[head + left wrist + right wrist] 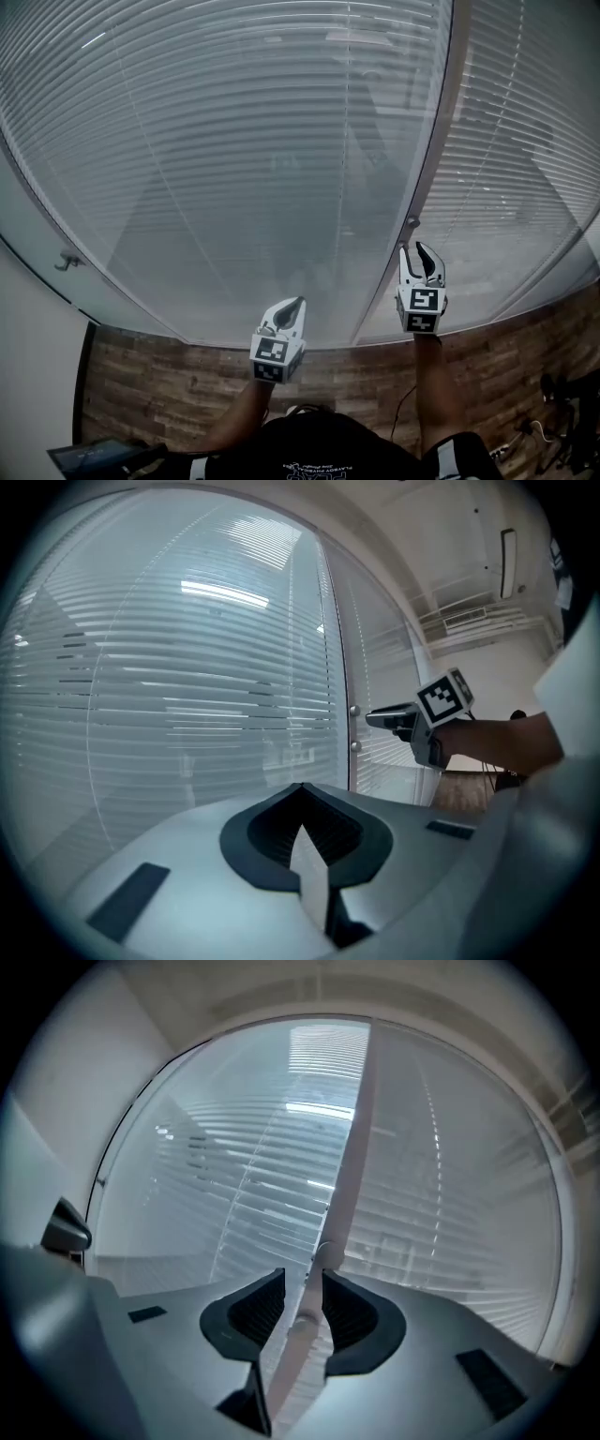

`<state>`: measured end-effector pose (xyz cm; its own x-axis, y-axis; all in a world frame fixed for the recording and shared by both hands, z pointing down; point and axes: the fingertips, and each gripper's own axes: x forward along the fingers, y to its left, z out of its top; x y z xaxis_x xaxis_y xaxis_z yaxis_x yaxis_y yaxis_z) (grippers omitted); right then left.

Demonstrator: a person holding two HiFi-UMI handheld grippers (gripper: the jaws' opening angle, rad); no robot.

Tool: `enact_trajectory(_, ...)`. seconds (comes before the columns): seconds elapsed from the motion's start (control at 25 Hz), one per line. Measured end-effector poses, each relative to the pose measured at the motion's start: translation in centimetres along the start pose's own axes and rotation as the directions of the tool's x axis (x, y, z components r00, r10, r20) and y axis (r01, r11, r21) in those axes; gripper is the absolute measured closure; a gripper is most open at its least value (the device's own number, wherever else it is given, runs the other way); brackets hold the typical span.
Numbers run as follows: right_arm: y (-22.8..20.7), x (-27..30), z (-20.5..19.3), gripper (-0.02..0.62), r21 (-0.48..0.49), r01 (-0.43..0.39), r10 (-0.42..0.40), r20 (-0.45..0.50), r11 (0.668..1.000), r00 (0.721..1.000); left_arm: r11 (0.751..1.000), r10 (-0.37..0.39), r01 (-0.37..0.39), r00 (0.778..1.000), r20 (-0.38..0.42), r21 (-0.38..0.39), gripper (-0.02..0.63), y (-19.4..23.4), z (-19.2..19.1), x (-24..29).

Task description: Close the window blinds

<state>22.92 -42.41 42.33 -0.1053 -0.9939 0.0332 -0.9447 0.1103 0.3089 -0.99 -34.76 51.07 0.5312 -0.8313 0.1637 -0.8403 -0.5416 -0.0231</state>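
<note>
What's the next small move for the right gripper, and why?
Probably ease the right gripper forward until its jaws straddle the blind knob on the frame post. The jaws stand open and lined up with that knob, which seems to sit just beyond the tips. Nothing is gripped yet.

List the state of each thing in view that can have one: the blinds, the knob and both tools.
Blinds: lowered over the glass, slats look partly open.
Knob: on the window post, not gripped, just ahead of the right tool.
Left tool: shut, empty.
Right tool: open, nothing held.
</note>
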Motion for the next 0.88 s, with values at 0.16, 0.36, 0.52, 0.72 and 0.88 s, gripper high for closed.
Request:
enact_trajectory(0.16, 0.7, -1.9, 0.1, 0.469, 0.138, -0.019, 0.014, 0.036, 0.990, 0.999, 1.000, -0.011, 0.012, 1.000, 0.020, -0.025, 0.611, -0.7, 0.8, 0.4)
enact_trajectory(0.36, 1.7, -4.6, -0.8, 0.592, 0.217, -0.030, 0.018, 0.059, 0.976, 0.998, 0.997, -0.021, 0.025, 0.998, 0.059, -0.077, 0.611, -1.0, 3.2, 0.3)
enact_trajectory(0.52, 2.2, -6.4, -1.9, 0.592, 0.173, -0.068, 0.059, 0.056, 0.983, 0.997, 0.998, -0.017, 0.023, 0.996, 0.086, -0.062, 0.611, -2.1, 4.9, 0.3)
enact_trajectory(0.72, 3.0, -8.5, -3.0, 0.592, 0.173, -0.090, 0.084, 0.042, 0.981, 0.996, 0.999, -0.017, 0.020, 0.997, 0.074, -0.037, 0.611, -3.8, 5.2, -0.2)
enact_trajectory(0.88, 5.1, -9.1, -2.7, 0.592, -0.007, -0.147, 0.147, 0.054, 0.989, 0.988, 0.999, 0.009, -0.006, 0.998, 0.062, -0.048, 0.611, -5.0, 4.6, -0.3)
